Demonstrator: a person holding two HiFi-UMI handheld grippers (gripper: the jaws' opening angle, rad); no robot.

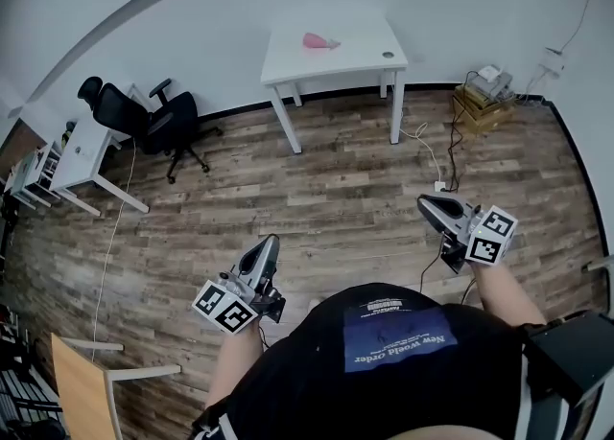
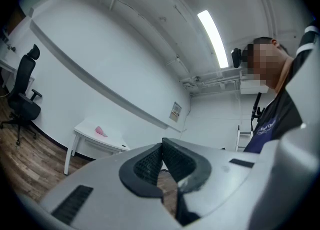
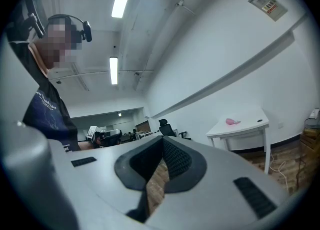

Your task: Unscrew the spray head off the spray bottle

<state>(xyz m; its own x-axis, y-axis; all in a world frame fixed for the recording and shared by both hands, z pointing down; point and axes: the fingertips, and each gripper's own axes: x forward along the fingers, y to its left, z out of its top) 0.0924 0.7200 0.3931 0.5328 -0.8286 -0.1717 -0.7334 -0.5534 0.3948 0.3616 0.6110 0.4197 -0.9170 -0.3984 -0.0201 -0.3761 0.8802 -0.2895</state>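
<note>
Task not started as far as the views show, nothing gripped and nothing unscrewed. The only candidate for the spray bottle is a small pink thing (image 1: 319, 41) lying on the white table (image 1: 357, 66) at about 12 o'clock from the person, well apart from both grippers across bare wood floor (image 1: 317, 179). It is too small to tell whether the spray head is on it, or even to be sure it is the bottle; I judge it probably is. A small dark round item (image 1: 388, 55) sits on the same tabletop at 3 o'clock of the pink thing, apart from it. Left to do is everything: get to the table, hold the bottle body with one gripper, take the head with the other, twist it off. The left gripper (image 1: 271, 241) is at roughly 7 o'clock in the head view, pointing toward the table. In the left gripper view its jaws are clenched, pads meeting with nothing between them, and the pink thing shows far off at 9 o'clock. The right gripper (image 1: 425, 202) is at about 4 o'clock in the head view, also aimed tableward. Its own view shows the jaws closed tight and empty – only floor is visible through the slot below the pads. An office chair (image 1: 144, 120) stands at 10 o'clock and boxes (image 1: 483, 103) with cables at 2 o'clock, neither touched.
</note>
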